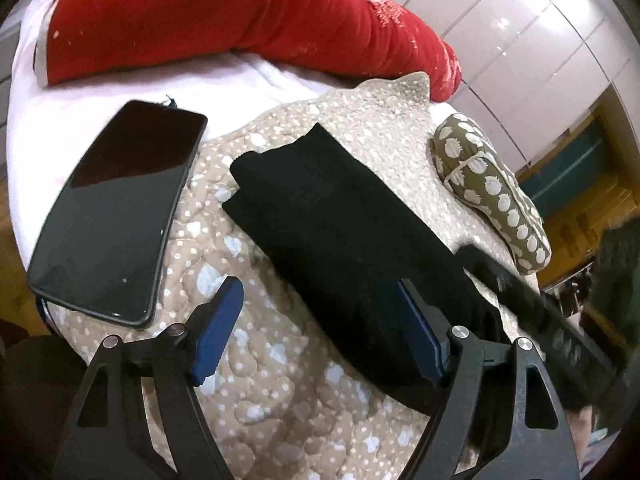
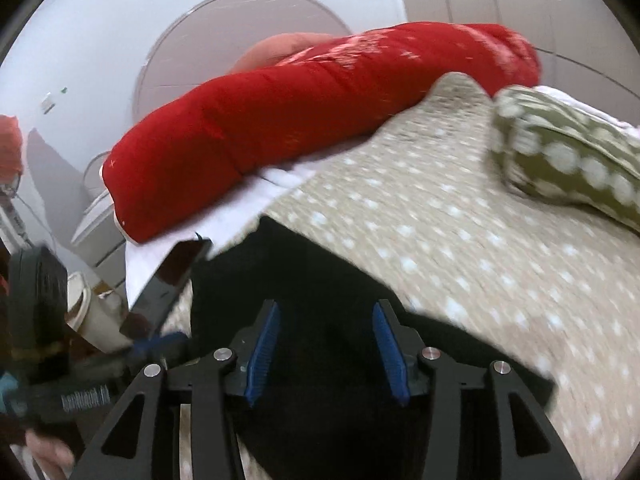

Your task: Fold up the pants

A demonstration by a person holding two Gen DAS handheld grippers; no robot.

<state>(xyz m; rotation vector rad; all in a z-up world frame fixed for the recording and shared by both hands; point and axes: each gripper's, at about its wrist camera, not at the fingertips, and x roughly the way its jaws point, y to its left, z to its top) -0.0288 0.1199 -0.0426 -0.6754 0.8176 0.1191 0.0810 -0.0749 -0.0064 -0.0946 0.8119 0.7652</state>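
The black pants [image 1: 340, 220] lie folded into a long narrow strip on the beige dotted quilt [image 1: 280, 380]. My left gripper [image 1: 320, 320] is open at the near end of the strip, its right finger over the black cloth and its left finger over the quilt. In the right wrist view the pants [image 2: 320, 280] lie under my right gripper [image 2: 326, 352], which is open just above the cloth. The right gripper's black body shows in the left wrist view [image 1: 552, 312], beside the pants. The left gripper's body shows in the right wrist view [image 2: 80, 384].
A black phone [image 1: 116, 216] lies on the quilt left of the pants. A red pillow [image 1: 224, 12] lies at the back. A green dotted cushion [image 1: 492, 192] lies to the right. A white sheet [image 1: 100, 92] covers the bed's far part. White cabinets [image 1: 520, 40] stand behind.
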